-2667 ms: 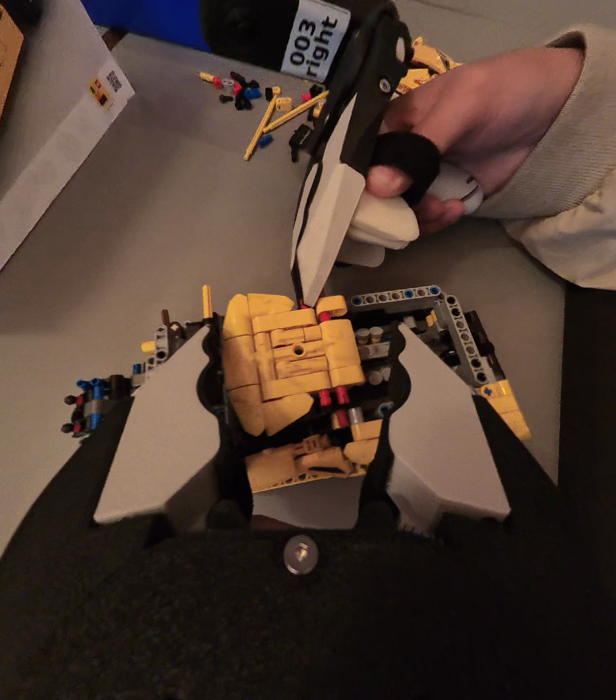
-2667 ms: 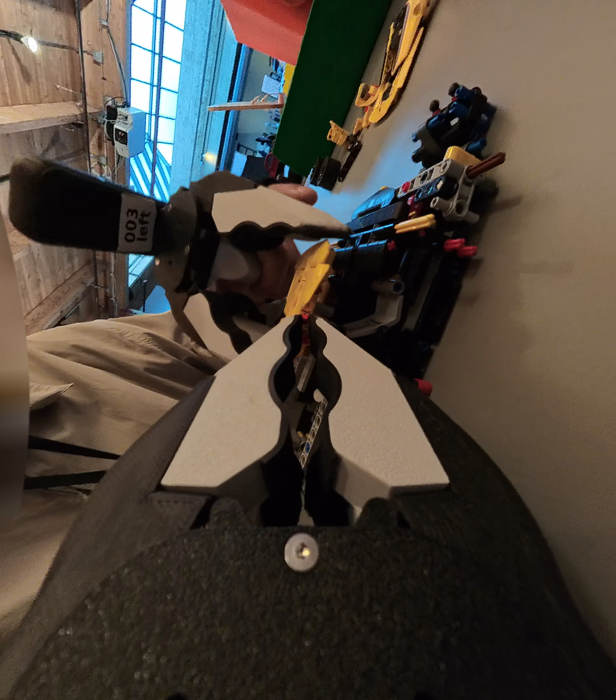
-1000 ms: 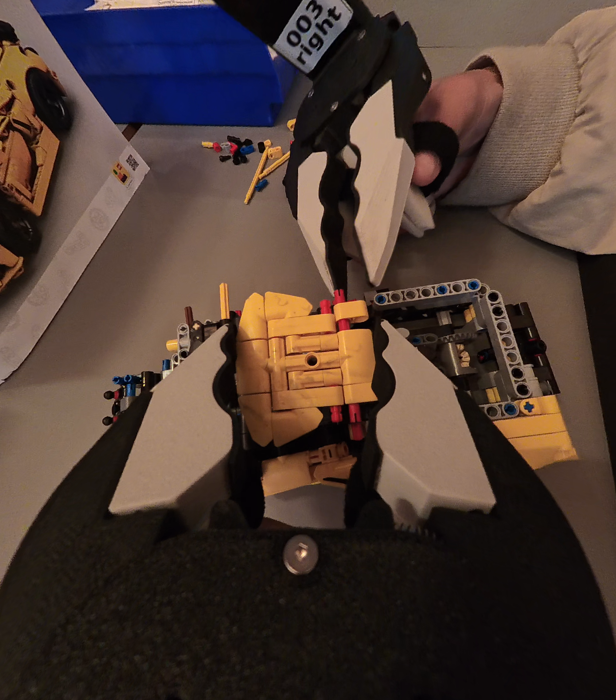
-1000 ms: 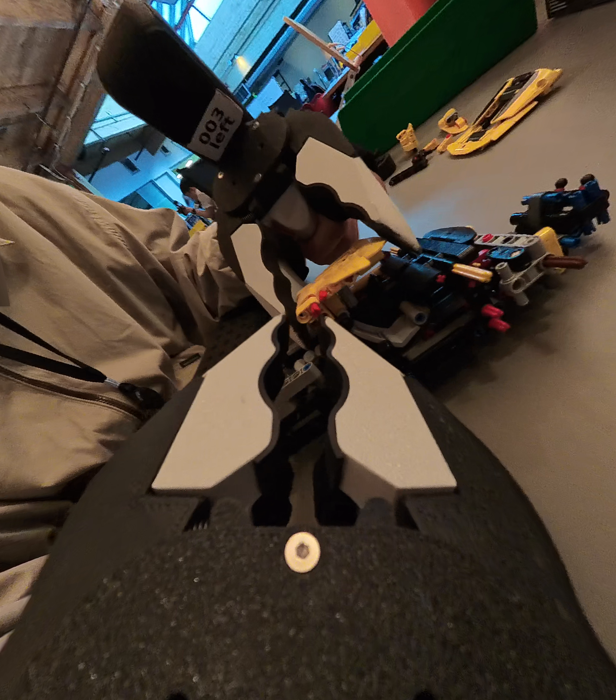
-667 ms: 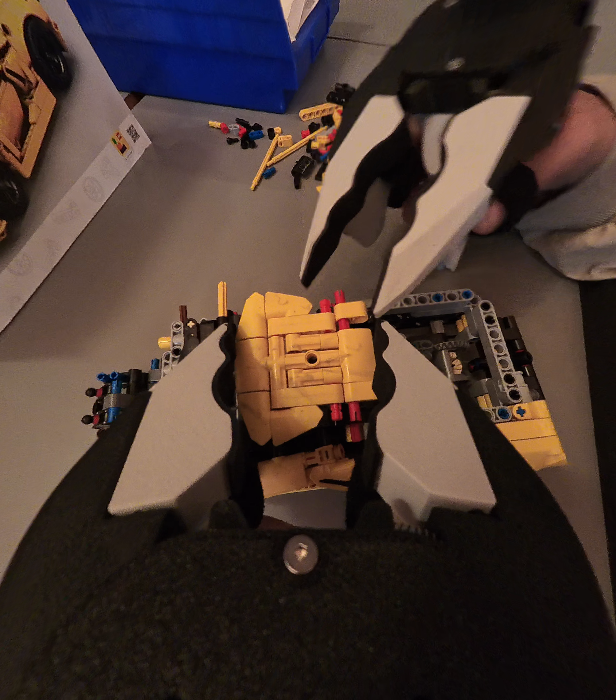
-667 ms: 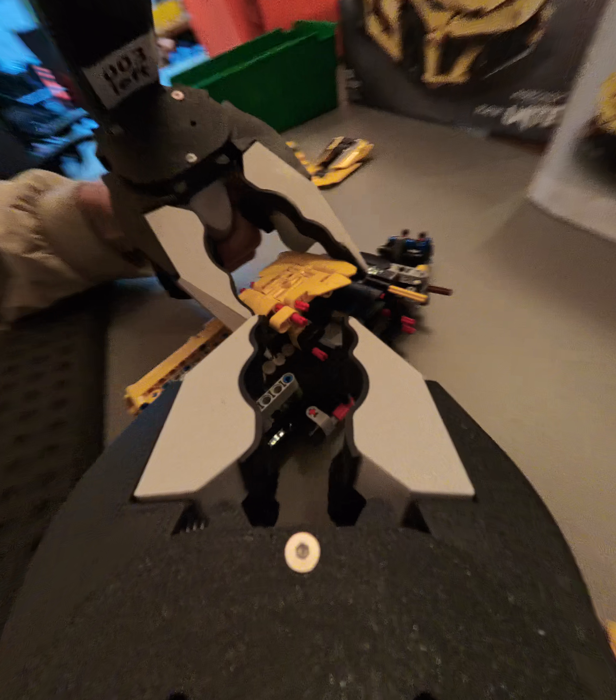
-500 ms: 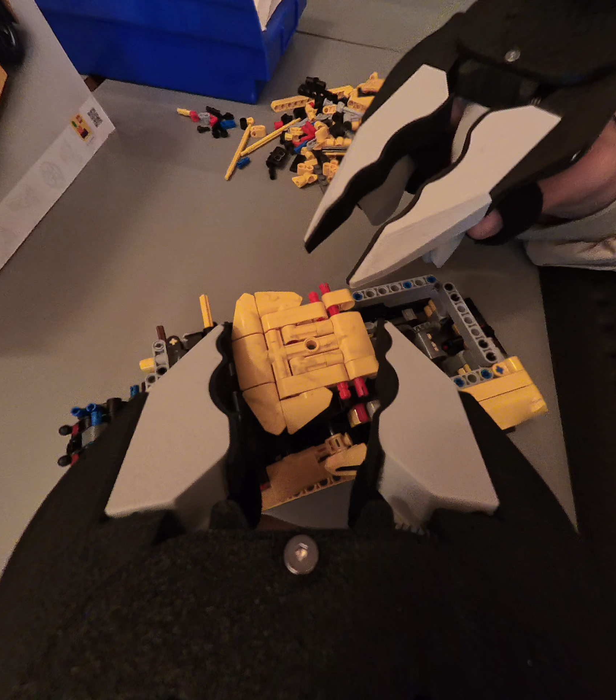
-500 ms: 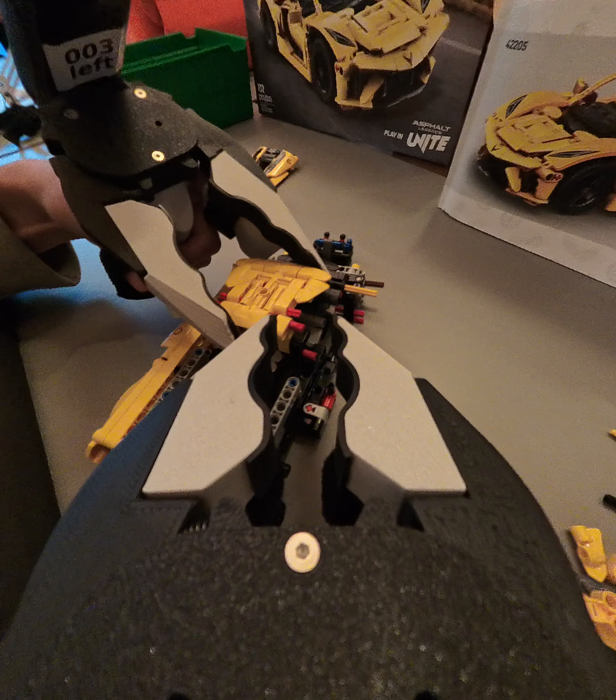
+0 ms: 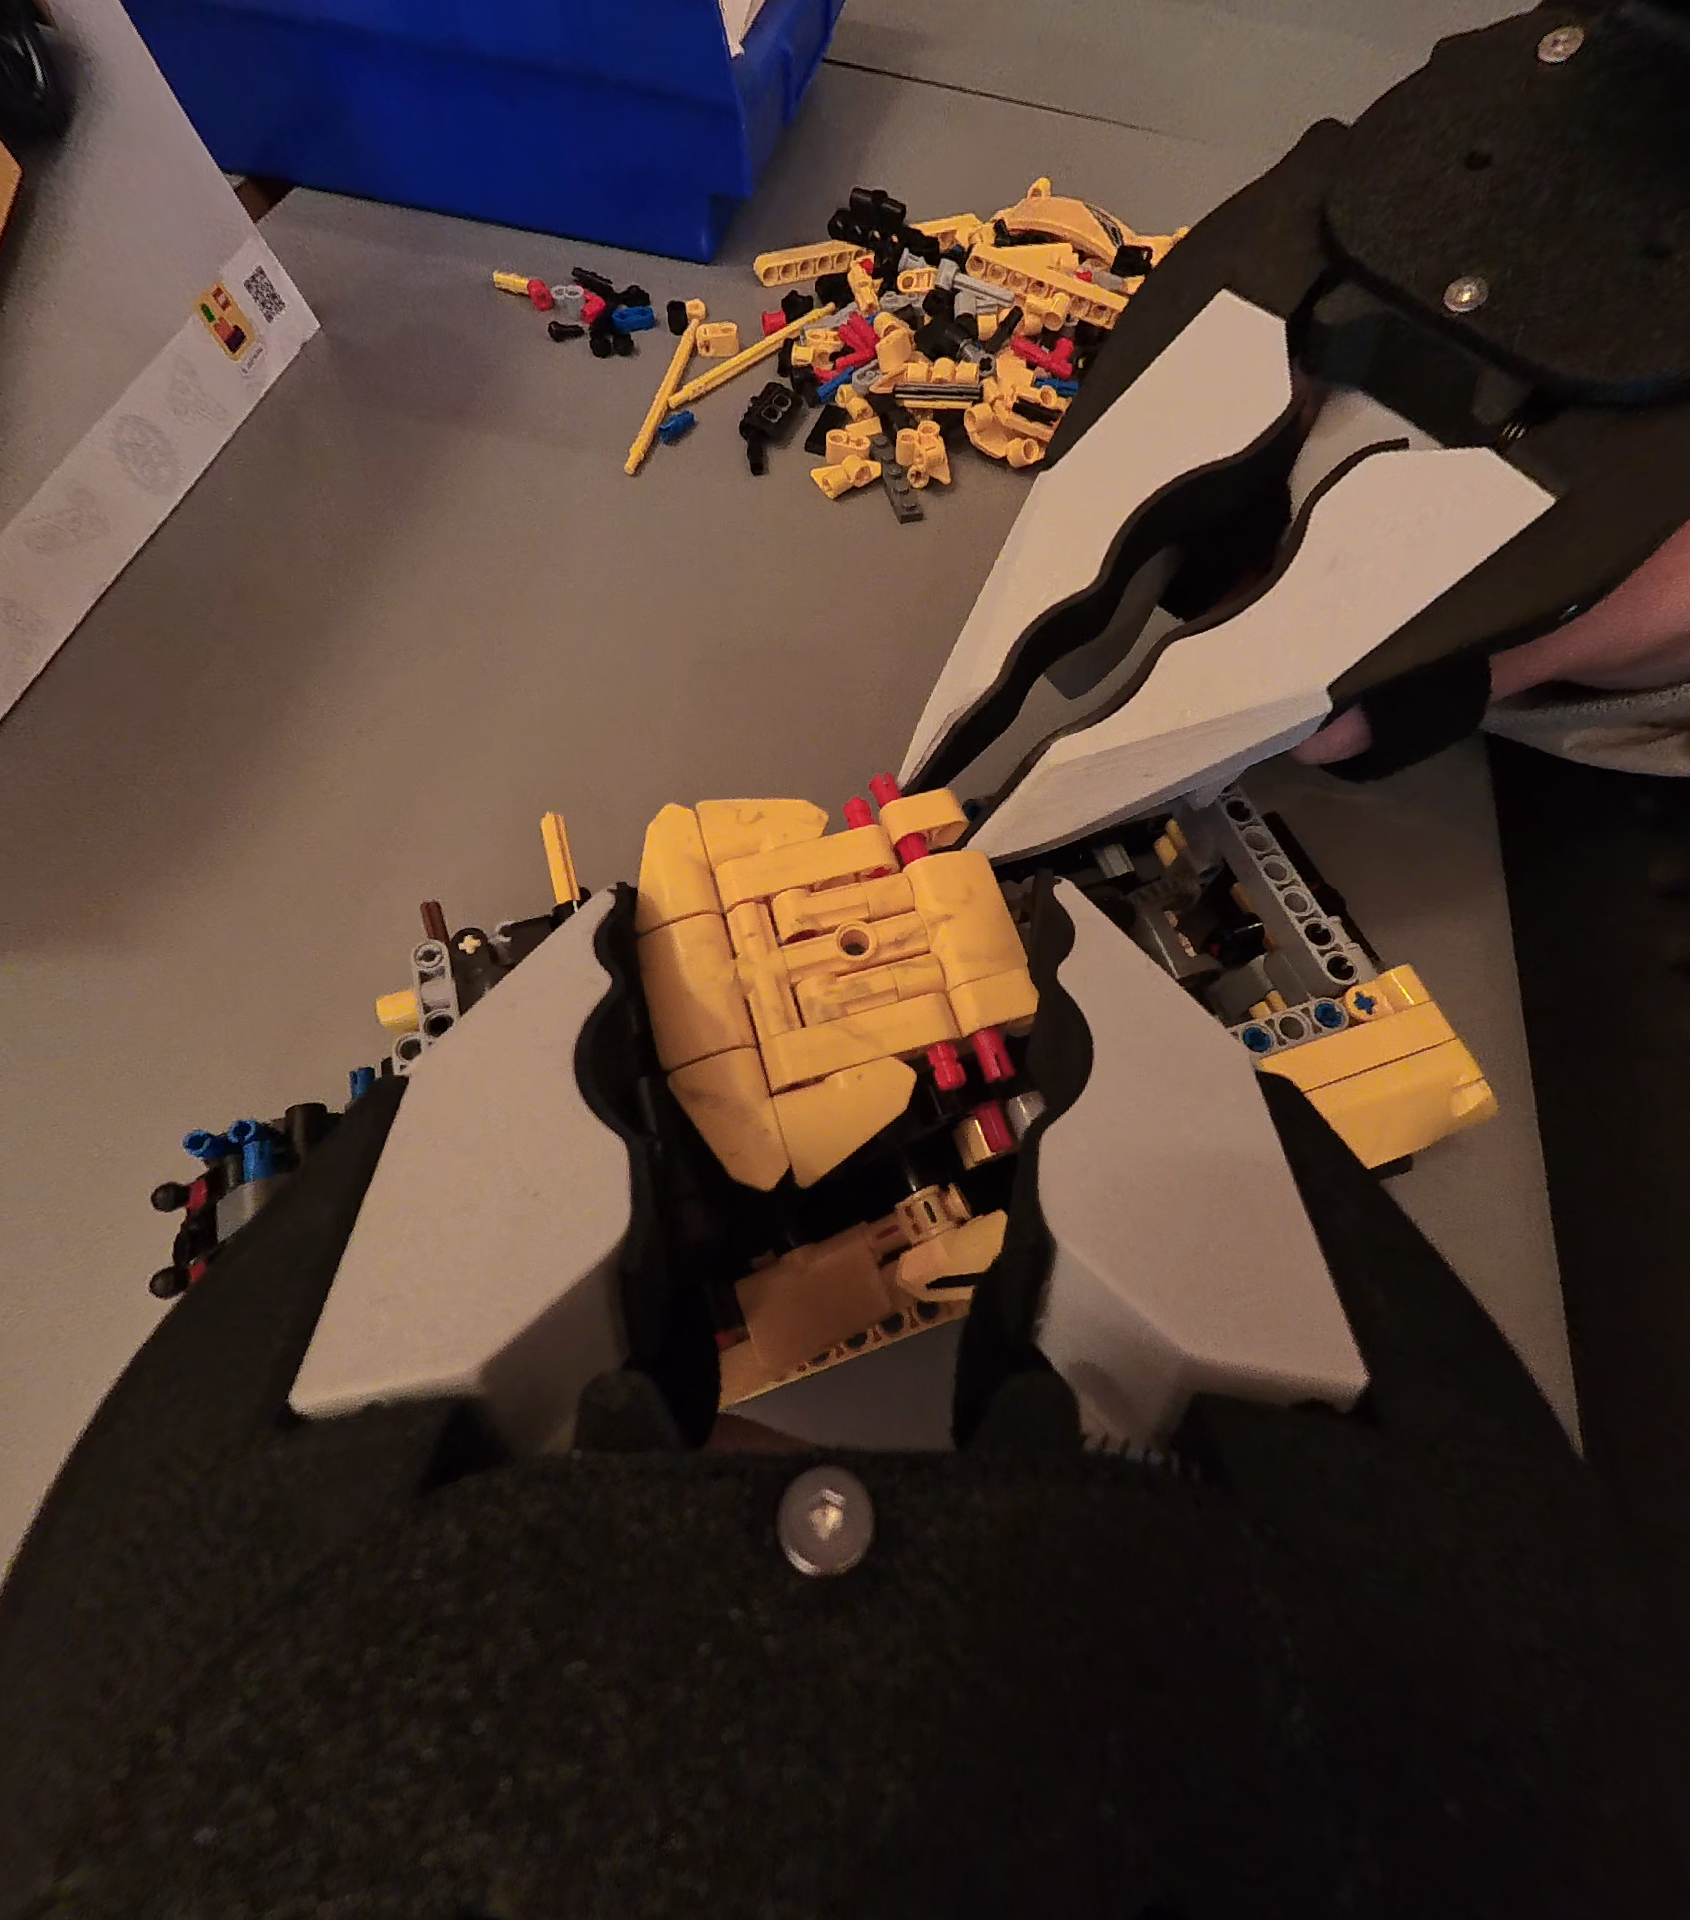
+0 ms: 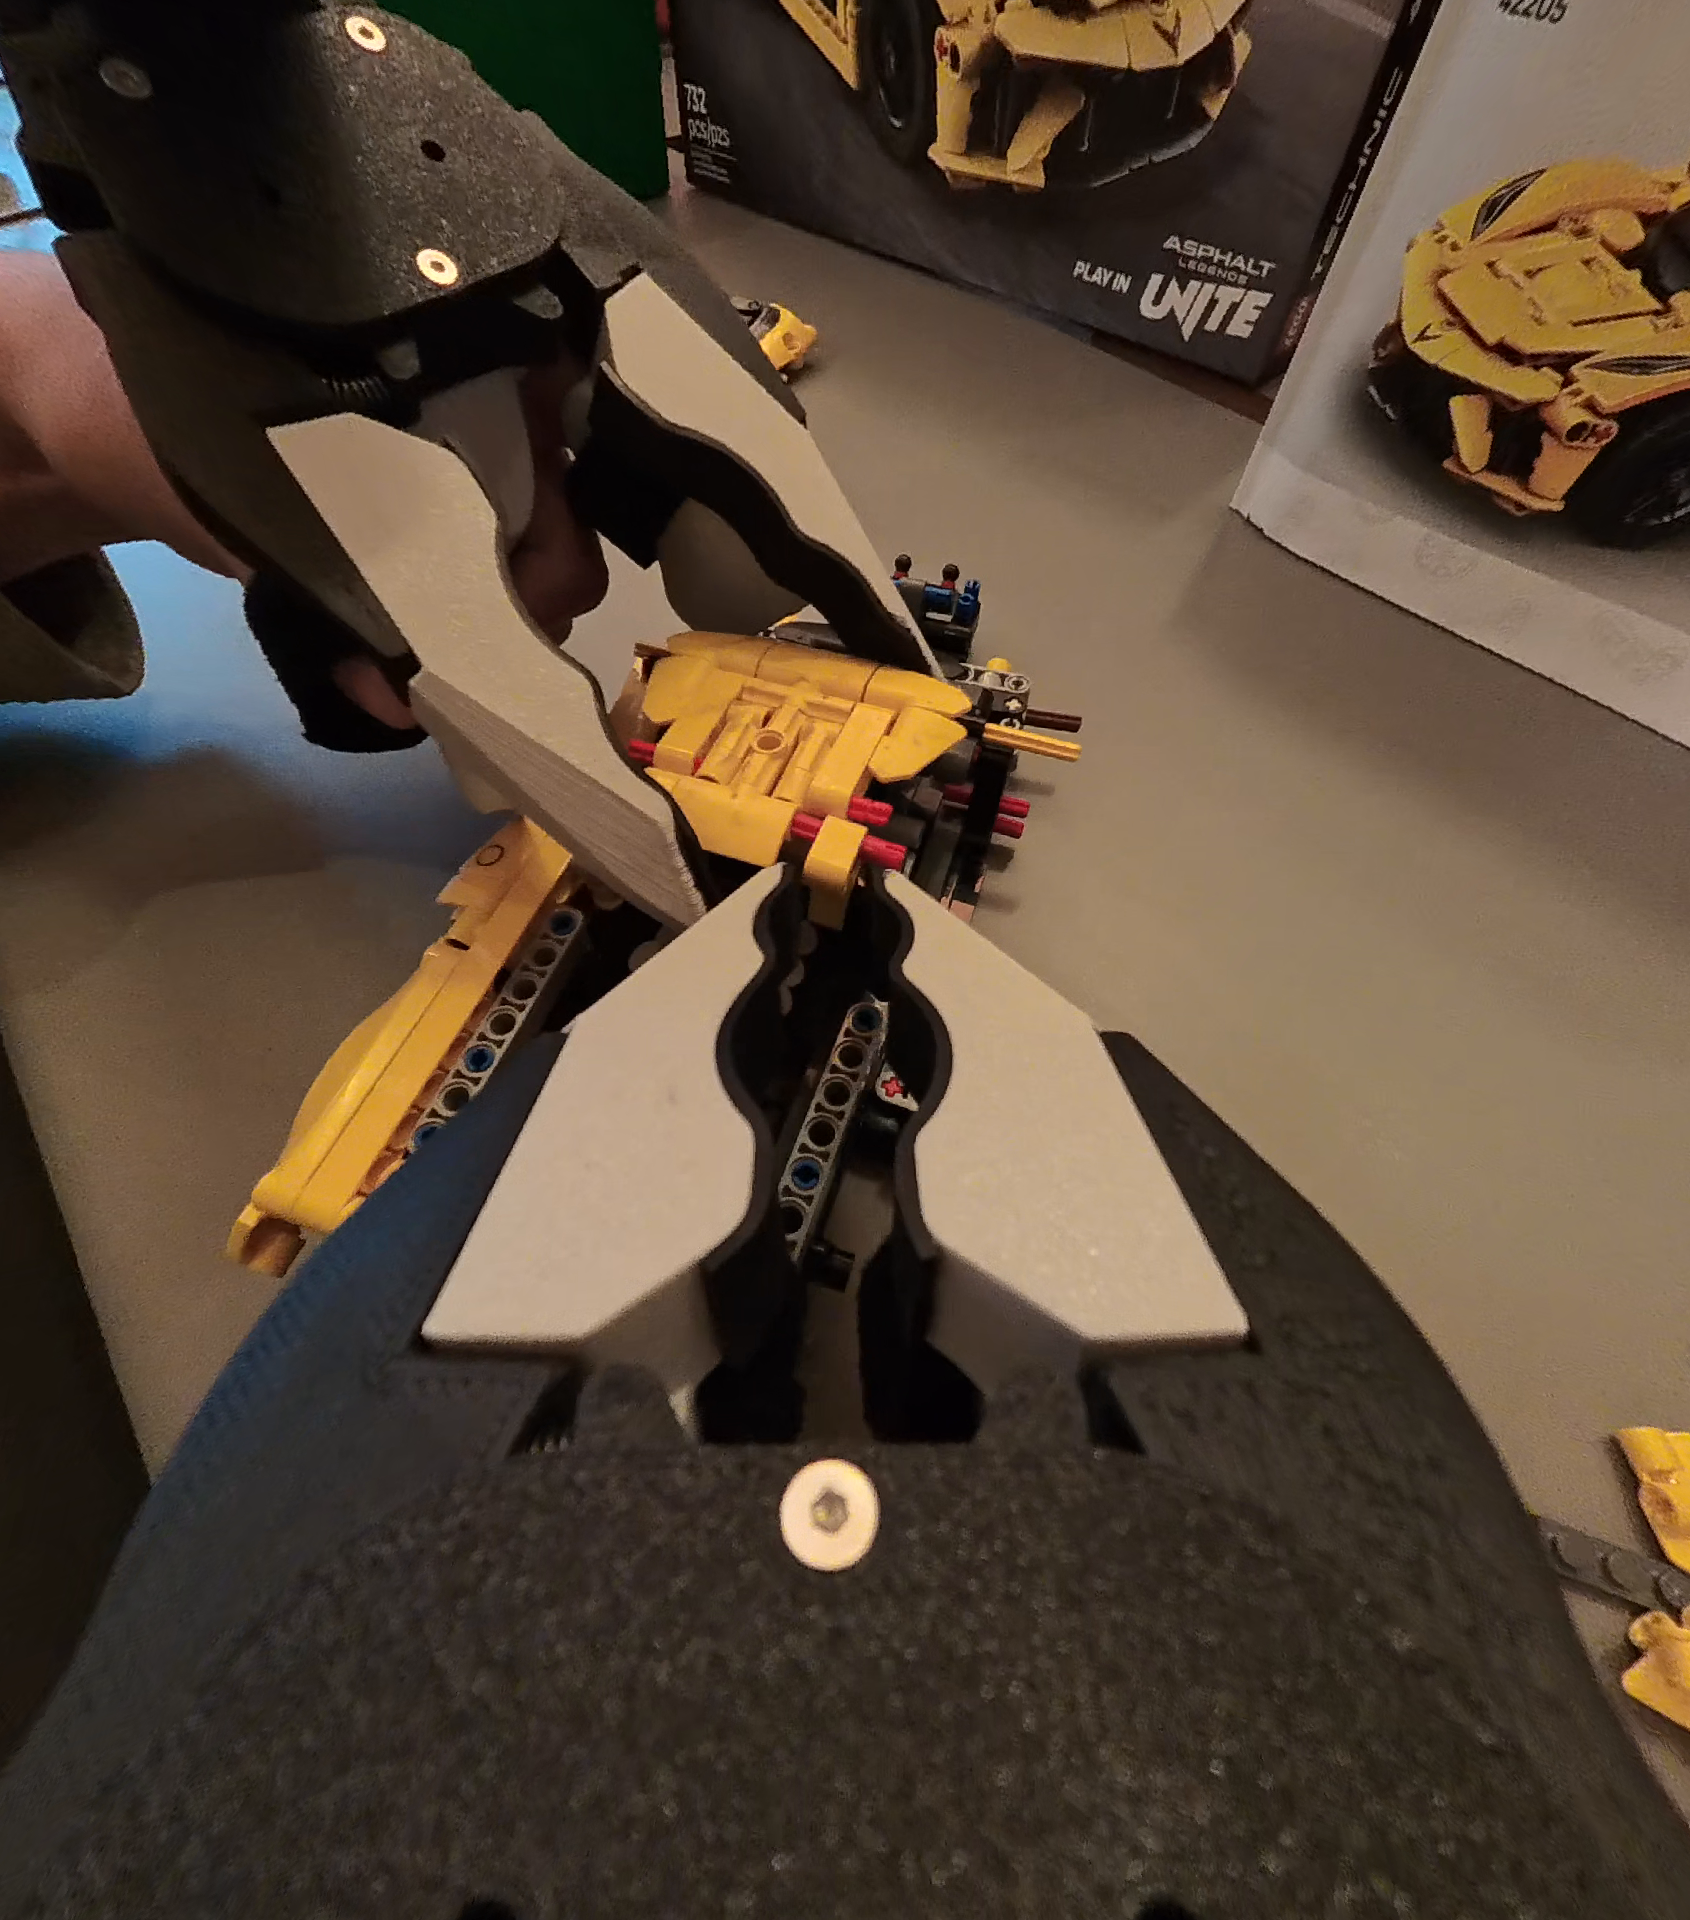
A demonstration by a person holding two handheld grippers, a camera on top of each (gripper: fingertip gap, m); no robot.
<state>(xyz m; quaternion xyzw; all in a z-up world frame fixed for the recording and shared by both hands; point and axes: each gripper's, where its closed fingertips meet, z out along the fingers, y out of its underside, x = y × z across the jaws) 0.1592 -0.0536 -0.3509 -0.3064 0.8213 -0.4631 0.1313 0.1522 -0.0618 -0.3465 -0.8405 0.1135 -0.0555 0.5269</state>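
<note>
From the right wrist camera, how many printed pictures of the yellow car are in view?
2: one on the dark box standing at the back, one on the white booklet to its right. Both run off frame; others may be hidden.

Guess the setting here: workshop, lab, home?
Likely a hobby or demo table for building a toy brick car, though the room itself barely shows. Clues: the half-built yellow model, a heap of loose bricks by a blue bin, and the kit's box.

My left gripper (image 9: 825,914) hides the model's (image 9: 836,961) flanks, so I can't judge contact. The box (image 10: 1059,156) and booklet (image 10: 1547,416) run off frame.
</note>
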